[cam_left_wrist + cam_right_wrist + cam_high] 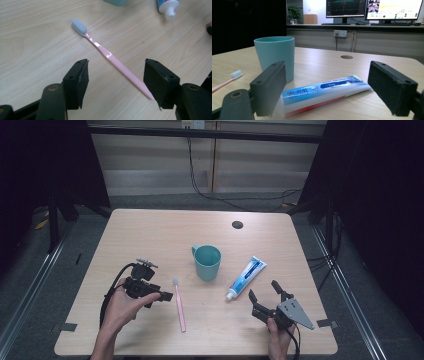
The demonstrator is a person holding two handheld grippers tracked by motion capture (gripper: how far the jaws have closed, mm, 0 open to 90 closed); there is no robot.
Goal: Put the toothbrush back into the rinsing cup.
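Observation:
A pink toothbrush [179, 305] with a pale head lies on the wooden table [150, 230], left of centre. My left gripper [167, 296] sits just left of its handle, held in a hand. In the left gripper view the jaws of the left gripper [116, 72] stand open above the table, and the toothbrush [110, 55] handle runs slantwise between them, untouched. A teal cup [207, 262] stands upright mid-table. A blue-and-white toothpaste tube [247, 277] lies to its right. My right gripper [263, 288] rests open just before the tube, whose body [324, 91] lies beyond the right gripper [327, 80], with the cup [275, 55] behind.
A round cable hole [237, 224] sits near the table's far edge. Dark frame posts and cables flank the table on both sides. Monitors [372, 8] stand on a counter beyond the far edge. The toothpaste cap [168, 6] lies at the top of the left gripper view.

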